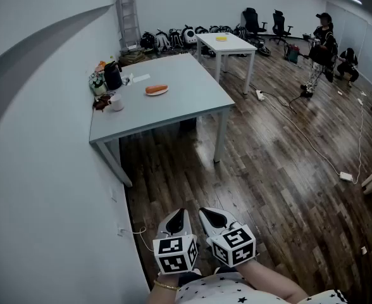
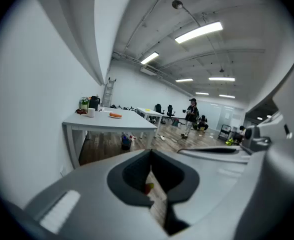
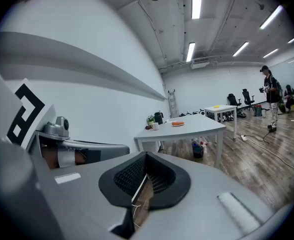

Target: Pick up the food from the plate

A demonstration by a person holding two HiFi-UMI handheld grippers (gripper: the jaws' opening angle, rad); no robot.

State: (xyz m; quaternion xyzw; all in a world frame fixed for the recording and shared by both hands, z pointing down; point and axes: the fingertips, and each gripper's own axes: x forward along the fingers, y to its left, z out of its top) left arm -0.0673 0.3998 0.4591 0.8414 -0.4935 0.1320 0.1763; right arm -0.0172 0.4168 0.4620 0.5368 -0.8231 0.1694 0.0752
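An orange piece of food (image 1: 155, 88) lies on a small white plate (image 1: 158, 93) on the grey table (image 1: 173, 106), far ahead of me. The left gripper view shows the same food (image 2: 116, 115), and so does the right gripper view, as a small orange shape (image 3: 177, 123). Both grippers hang low over the wooden floor, side by side and well short of the table. My left gripper (image 1: 177, 219) is shut with nothing in it, its jaws meeting in a narrow slit (image 2: 151, 170). My right gripper (image 1: 214, 218) is shut and empty too (image 3: 146, 176).
A white mug (image 1: 116, 102), a black kettle (image 1: 112, 76) and plants crowd the table's far left edge by the wall. A white table (image 1: 227, 46) stands behind. A ladder (image 1: 128, 14) leans at the back. People (image 1: 322, 46) and cables (image 1: 300, 135) occupy the right floor.
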